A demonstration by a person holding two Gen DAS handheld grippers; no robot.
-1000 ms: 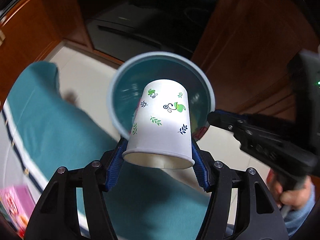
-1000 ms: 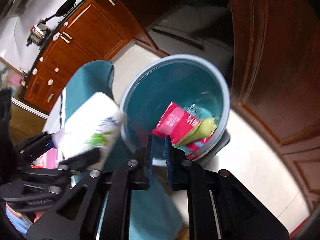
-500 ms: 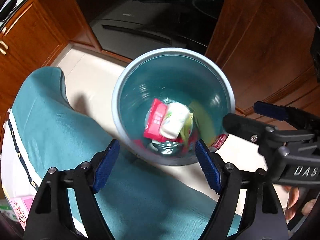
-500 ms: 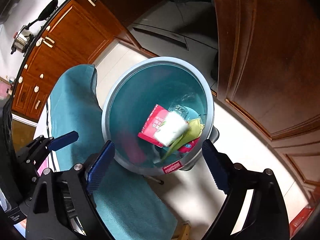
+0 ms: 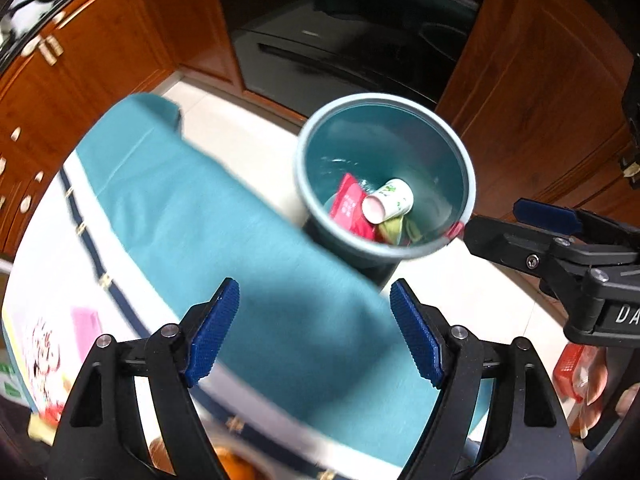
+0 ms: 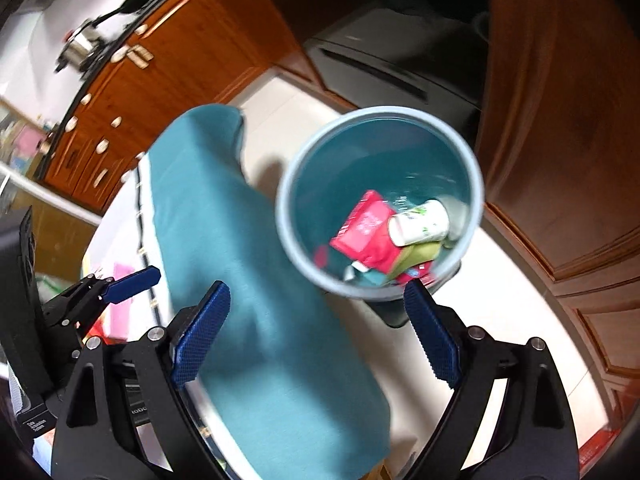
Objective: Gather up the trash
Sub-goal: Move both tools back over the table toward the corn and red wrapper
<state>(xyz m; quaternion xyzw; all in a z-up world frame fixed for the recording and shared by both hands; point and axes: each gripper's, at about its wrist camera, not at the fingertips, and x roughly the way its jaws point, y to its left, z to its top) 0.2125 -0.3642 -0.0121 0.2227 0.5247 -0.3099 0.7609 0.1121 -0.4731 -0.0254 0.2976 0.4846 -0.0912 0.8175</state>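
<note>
A grey bin (image 5: 468, 184) with a teal inside is seen standing on the pale floor (image 5: 452, 280), at about one o'clock from the left gripper (image 5: 314, 336) in the left wrist view. In it a white paper cup (image 5: 390, 202) with green prints is seen lying on its side, its open mouth turned toward seven o'clock. The cup rests against a red packet (image 5: 348, 210), and a yellow-green wrapper (image 5: 394, 230) lies just below it. In the right wrist view the same cup (image 6: 420, 222) is found at three o'clock of the packet (image 6: 366, 232) inside the bin (image 6: 288, 216).

The jaws of the left gripper are spread wide and are opening further; nothing is held between them, only the teal cloth (image 5: 240, 240) being seen behind. The jaws of the right gripper (image 6: 316, 340) are likewise spread, with nothing between them, and the bin's rim is seen just above the right-hand jaw.

The cloth is draped over the edge of a white worktop (image 5: 44, 264), on which a pink box (image 5: 86, 322) lies at nine o'clock of the left gripper. Brown wooden cabinets (image 5: 100, 56) and a dark appliance (image 5: 348, 36) are seen beyond the bin, at twelve o'clock. A steel pot (image 6: 82, 46) is seen on a far counter at eleven o'clock in the right wrist view.
</note>
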